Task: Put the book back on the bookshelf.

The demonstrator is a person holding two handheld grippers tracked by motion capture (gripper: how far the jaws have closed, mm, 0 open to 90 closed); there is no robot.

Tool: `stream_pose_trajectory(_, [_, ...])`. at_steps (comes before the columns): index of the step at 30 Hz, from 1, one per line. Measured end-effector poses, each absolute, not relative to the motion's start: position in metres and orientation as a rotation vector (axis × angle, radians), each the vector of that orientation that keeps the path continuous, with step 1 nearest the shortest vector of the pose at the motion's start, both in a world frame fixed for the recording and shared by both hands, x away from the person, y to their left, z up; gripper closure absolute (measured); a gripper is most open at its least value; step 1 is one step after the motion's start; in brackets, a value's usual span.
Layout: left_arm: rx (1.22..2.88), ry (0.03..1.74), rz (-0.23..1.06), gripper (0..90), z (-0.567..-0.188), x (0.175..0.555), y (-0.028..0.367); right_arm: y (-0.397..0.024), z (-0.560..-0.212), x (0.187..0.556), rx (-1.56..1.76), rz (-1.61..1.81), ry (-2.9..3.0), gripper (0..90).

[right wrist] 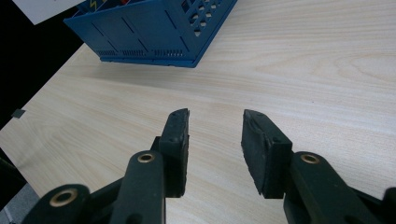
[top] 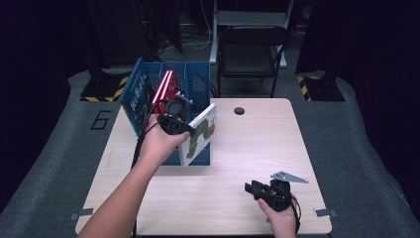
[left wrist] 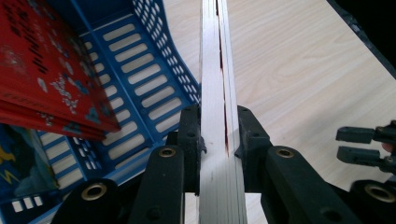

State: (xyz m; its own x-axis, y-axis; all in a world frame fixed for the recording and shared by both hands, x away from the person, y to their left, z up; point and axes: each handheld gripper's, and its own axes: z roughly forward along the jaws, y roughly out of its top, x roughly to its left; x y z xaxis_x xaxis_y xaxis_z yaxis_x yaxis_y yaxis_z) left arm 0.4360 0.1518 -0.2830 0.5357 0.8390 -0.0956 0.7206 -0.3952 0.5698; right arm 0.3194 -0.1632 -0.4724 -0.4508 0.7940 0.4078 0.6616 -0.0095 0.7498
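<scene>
The left claw (top: 190,130) is clamped on the edge of a white picture book (top: 199,135) with a green caterpillar on its cover, its pads pressing both sides of the book as the left gripper view shows, and holds it tilted at the right front corner of the blue file crate (top: 131,94). Inside the crate a red book (top: 163,89) leans in a middle slot. The step in hand looks like moving the book between crate and surface (top: 247,148); which way cannot be told. The next move calls for keeping the book clear of the crate's wall. At the right, the right claw (top: 250,187) rests low over the surface, jaws parted and empty.
</scene>
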Motion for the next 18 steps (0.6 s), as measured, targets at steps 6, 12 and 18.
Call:
stream_pose_trajectory(6, [2.19,1.309,0.296,75.6,-0.283,0.446,0.156,-0.163,-0.472,0.319,1.565,1.46,2.109,61.4])
stream_pose_trajectory(12, [2.169,1.354,0.316,75.6,-0.286,0.456,0.159,-0.164,-0.472,0.319,1.562,1.465,2.105,61.4])
stream_pose_trajectory(18, [2.137,1.395,0.327,75.5,-0.289,0.465,0.162,-0.164,-0.472,0.319,1.563,1.469,2.1,61.4])
